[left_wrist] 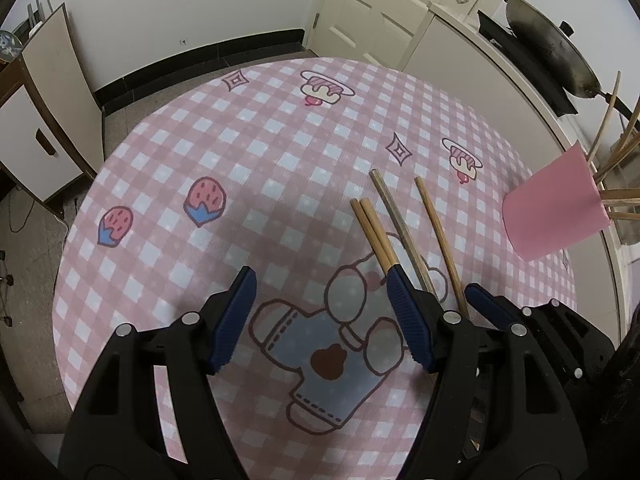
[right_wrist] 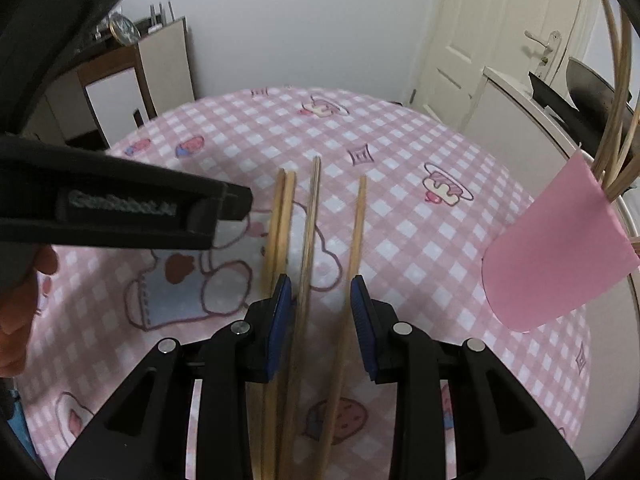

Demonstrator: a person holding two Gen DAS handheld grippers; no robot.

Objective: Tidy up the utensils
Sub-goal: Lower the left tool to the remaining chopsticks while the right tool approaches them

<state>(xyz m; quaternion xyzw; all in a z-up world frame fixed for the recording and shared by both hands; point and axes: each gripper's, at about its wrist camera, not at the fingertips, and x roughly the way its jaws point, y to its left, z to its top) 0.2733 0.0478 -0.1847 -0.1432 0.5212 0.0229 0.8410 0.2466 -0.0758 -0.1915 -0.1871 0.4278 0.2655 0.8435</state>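
Chopsticks loose on the surface (left_wrist: 280, 128): 4 total — 2 lying as a touching pair (right_wrist: 282, 216), 1 darker, greyish one (right_wrist: 312, 216), 1 more bamboo one (right_wrist: 357, 232) apart to the right.

Pink cup (left_wrist: 554, 208): 1. More sticks (left_wrist: 612, 152) poke out of it, at least 5 visible; exact no. can't tell, they overlap & run out of frame.

Tools: 2 — left tool (left_wrist: 322, 316) and right tool (right_wrist: 320, 320), each w/ 2 blue pads.

Wok (left_wrist: 552, 48) in background: 1. Door (left_wrist: 372, 4): 1.
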